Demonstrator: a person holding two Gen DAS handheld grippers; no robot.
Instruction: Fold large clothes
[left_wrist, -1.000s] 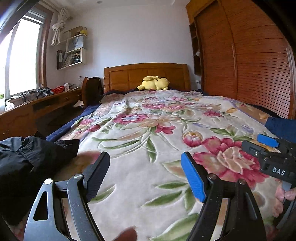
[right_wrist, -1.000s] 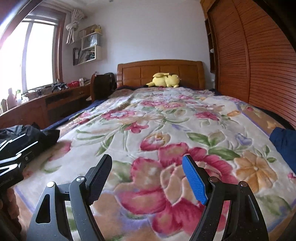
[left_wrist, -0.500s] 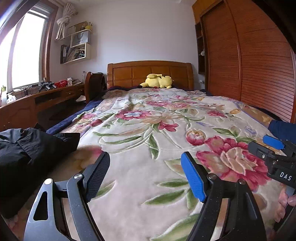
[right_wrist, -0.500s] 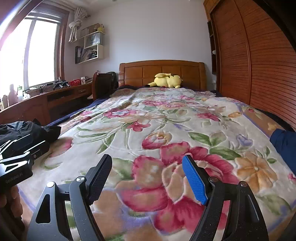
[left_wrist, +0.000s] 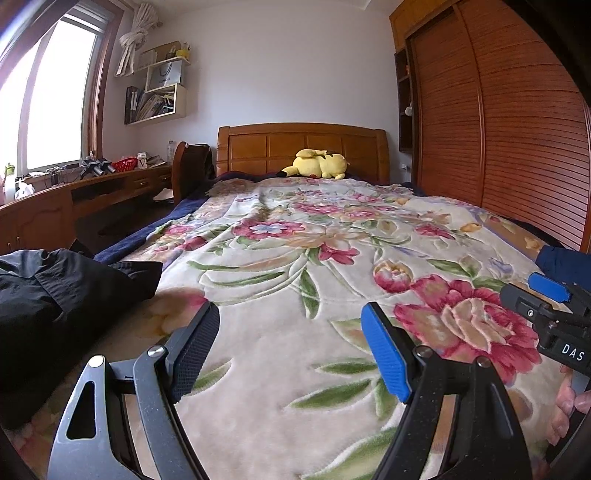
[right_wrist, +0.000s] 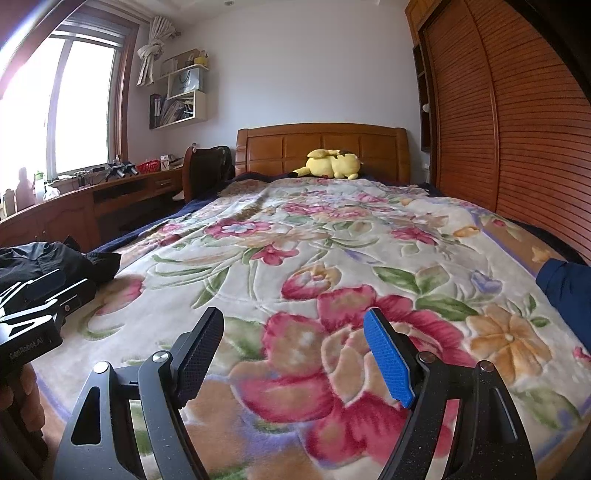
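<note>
The left gripper (left_wrist: 288, 347) is sitting at the bottom of the left wrist view with its jaws spread wide and nothing between them. The right gripper (right_wrist: 293, 350) is sitting the same way at the bottom of the right wrist view, spread wide and holding nothing. Both are hanging over a big flowery blanket (left_wrist: 295, 266) that is covering the bed.

At the left edge of the left wrist view, a black piece of clothing (left_wrist: 55, 295) is lying on the blanket in a soft, crumpled heap. It is looking dark and wrinkly, with folds and a flap sticking out toward the middle. It is lying beside the left gripper, not touching it. In the right wrist view the same black heap (right_wrist: 55, 258) is showing at the left edge, partly hidden behind the other gripper's body.

At the right edge of both views, a blue piece of cloth (right_wrist: 565, 288) is lying on the blanket. Only a bit of it is showing.

Far away, at the top of the bed, a yellow plush toy (left_wrist: 317, 164) is lying in front of the wooden headboard (left_wrist: 303, 144). A desk (left_wrist: 74, 206) is running along the left under the window. A brown wardrobe (left_wrist: 517, 129) is filling the right side.
</note>
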